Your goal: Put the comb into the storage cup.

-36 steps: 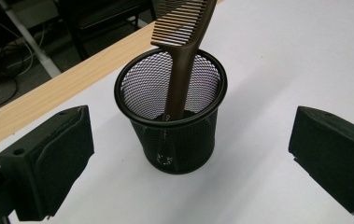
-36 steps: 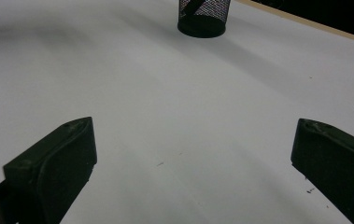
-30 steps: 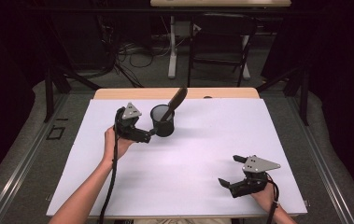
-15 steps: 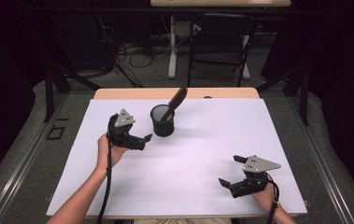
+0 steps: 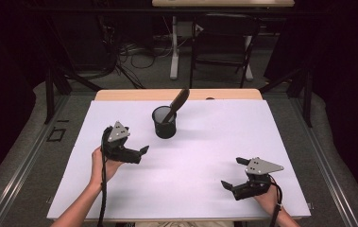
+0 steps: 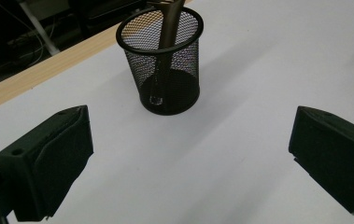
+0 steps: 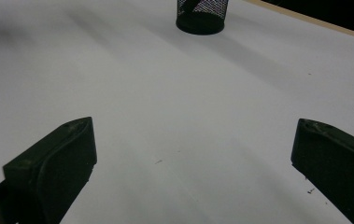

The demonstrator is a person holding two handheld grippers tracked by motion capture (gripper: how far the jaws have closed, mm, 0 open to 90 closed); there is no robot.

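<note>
The step in hand was judged to be the end of a placement: a dark spoon-like utensil (image 5: 176, 105) was seen standing tilted in the black mesh cup (image 5: 164, 122), its handle leaning on the rim, the cup upright toward the far middle of the table (image 5: 271, 142). The left gripper (image 5: 140, 152) was held near the cup but apart from it — jaws spread wide, nothing between them, nothing touched. The right gripper (image 5: 233, 172) was held low over the near right of the table, likewise wide open and empty. The next move, it was judged, called for little more than both grippers being drawn clear of the cup without its being knocked.
</note>
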